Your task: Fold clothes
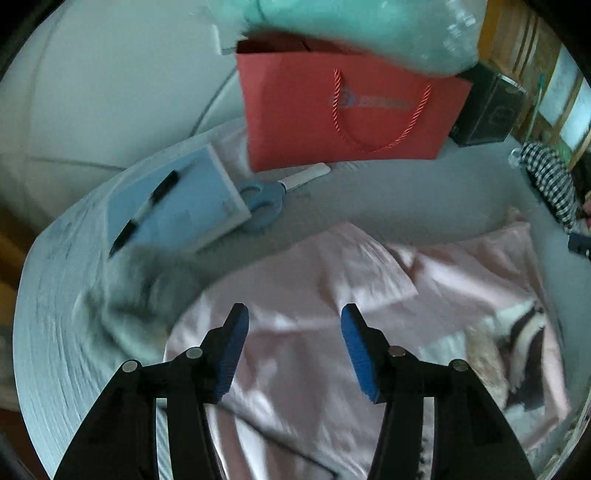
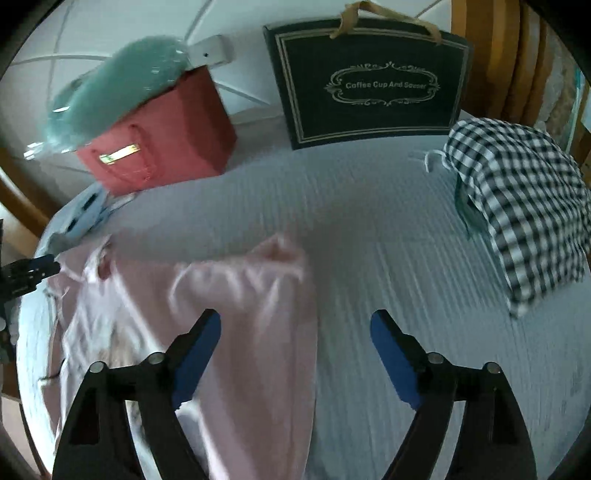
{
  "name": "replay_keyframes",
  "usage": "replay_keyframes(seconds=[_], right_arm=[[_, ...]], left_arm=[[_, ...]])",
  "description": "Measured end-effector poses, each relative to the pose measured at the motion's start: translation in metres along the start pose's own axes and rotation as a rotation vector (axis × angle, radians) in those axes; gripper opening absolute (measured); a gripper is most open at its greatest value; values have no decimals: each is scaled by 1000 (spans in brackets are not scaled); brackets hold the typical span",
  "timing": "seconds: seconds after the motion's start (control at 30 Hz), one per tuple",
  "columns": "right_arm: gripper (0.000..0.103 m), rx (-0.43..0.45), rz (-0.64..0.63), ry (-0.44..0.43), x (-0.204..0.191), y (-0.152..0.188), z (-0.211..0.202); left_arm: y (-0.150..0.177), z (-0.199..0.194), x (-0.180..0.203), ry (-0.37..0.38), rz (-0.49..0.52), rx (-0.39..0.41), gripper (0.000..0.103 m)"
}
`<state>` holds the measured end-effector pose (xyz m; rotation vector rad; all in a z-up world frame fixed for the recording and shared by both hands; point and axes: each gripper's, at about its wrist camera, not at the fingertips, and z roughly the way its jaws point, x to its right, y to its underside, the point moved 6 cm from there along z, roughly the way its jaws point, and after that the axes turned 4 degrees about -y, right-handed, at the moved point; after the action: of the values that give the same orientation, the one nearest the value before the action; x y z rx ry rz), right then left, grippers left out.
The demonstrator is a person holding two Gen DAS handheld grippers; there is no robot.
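Observation:
A pale pink garment (image 1: 332, 295) lies spread on the light striped tablecloth (image 1: 406, 199), with a dark and cream print (image 1: 517, 350) showing on its right part. My left gripper (image 1: 294, 314) hangs open above the pink cloth, nothing between its blue pads. In the right wrist view the same pink garment (image 2: 207, 295) lies rumpled at the left. My right gripper (image 2: 295, 321) stands open over the garment's right edge, holding nothing. The left gripper (image 2: 37, 267) shows at the far left edge, by the garment's far end.
A red paper bag (image 1: 343, 114) stands at the back, a mint plastic-wrapped bundle (image 1: 369, 26) on top. A blue notebook with a pen (image 1: 173, 210) and blue scissors (image 1: 266, 199) lie nearby. A black gift bag (image 2: 369, 85) and a folded checked cloth (image 2: 524, 214) sit at the right.

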<state>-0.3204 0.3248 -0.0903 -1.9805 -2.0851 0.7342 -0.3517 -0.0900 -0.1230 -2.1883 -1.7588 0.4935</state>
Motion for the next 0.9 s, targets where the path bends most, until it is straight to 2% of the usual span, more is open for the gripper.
replay_keyframes(seconds=[0.17, 0.3, 0.43, 0.5, 0.53, 0.57, 0.6, 0.63, 0.67, 0.7, 0.73, 0.8, 0.9], right_arm=[[84, -32, -21, 22, -2, -18, 33], [96, -44, -35, 31, -4, -26, 50], [99, -58, -38, 27, -3, -32, 62], [100, -66, -41, 24, -4, -34, 70], [100, -69, -43, 24, -4, -35, 75], [100, -74, -42, 22, -5, -36, 79], [100, -85, -45, 18, -6, -36, 84], [85, -96, -51, 18, -8, -36, 89], [60, -109, -70, 34, -10, -35, 93], [24, -114, -93, 58, -12, -34, 95], [10, -91, -128, 101, -14, -36, 93], [7, -75, -120, 56, -19, -38, 85], [7, 16, -125, 30, -22, -41, 55]], left_arm=[[-19, 31, -6, -11, 30, -20, 58], [-22, 53, -7, -2, 50, -56, 62], [-18, 68, 4, 72, 78, -84, 62], [-16, 71, 10, 84, 84, -78, 62], [-16, 71, 12, 81, 82, -68, 56], [-17, 71, 14, 78, 80, -59, 26], [-17, 71, 14, 61, 75, -59, 2], [-17, 71, 13, 53, 66, -60, 1], [-18, 70, 13, 47, 56, -61, 1], [-19, 67, 11, 29, 57, -42, 1], [-20, 62, 8, 17, 44, -25, 0], [-22, 50, 0, -2, 13, 7, 0], [-24, 11, -15, -19, -30, 96, 0]])
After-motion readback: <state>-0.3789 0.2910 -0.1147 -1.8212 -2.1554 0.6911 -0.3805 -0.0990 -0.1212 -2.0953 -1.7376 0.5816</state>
